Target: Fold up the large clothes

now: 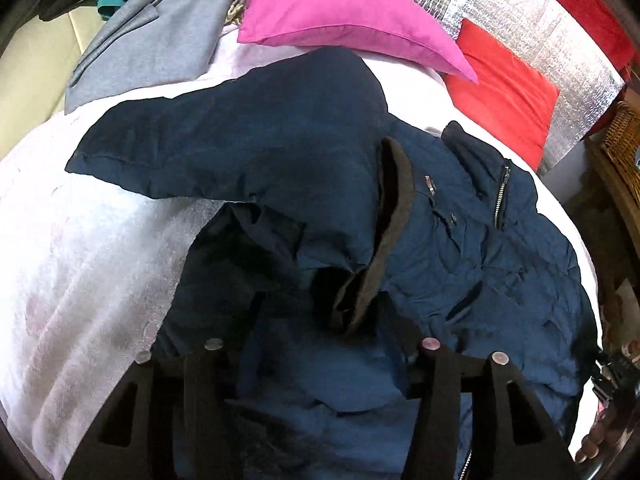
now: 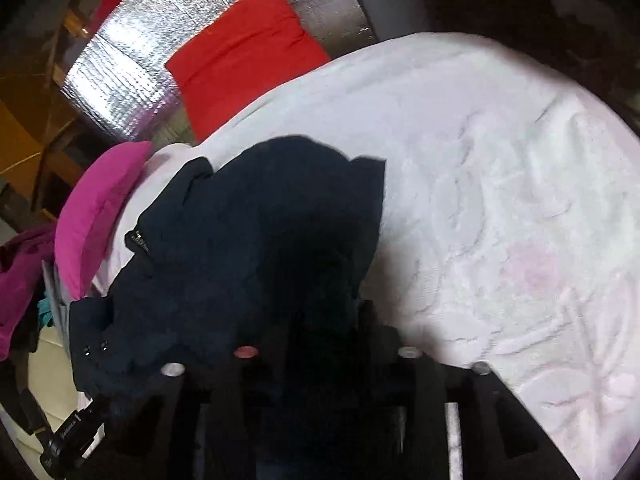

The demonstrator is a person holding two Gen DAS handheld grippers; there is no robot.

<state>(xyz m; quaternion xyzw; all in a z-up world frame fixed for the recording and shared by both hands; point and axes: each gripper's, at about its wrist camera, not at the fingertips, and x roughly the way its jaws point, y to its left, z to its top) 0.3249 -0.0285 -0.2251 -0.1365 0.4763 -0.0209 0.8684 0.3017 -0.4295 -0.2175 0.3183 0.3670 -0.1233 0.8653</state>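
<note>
A large navy blue padded jacket [image 1: 460, 248] with a dark fleece collar lies on a white bedspread [image 1: 80, 264]. One sleeve [image 1: 192, 148] stretches to the left. My left gripper [image 1: 320, 364] hangs over the jacket's near part, its fingers wide apart with fabric bunched between them. In the right wrist view the jacket [image 2: 260, 240] looks almost black. My right gripper [image 2: 324, 356] is low over it, and dark cloth fills the space between its fingers; the grip itself is hidden.
A magenta pillow [image 1: 344, 12] and a red pillow [image 1: 504, 88] lie at the bed's far side against a silver foil panel [image 1: 532, 28]. Grey clothing [image 1: 160, 36] lies far left. A wicker item [image 1: 624, 140] stands at the right. The white bedspread [image 2: 500, 200] spreads right.
</note>
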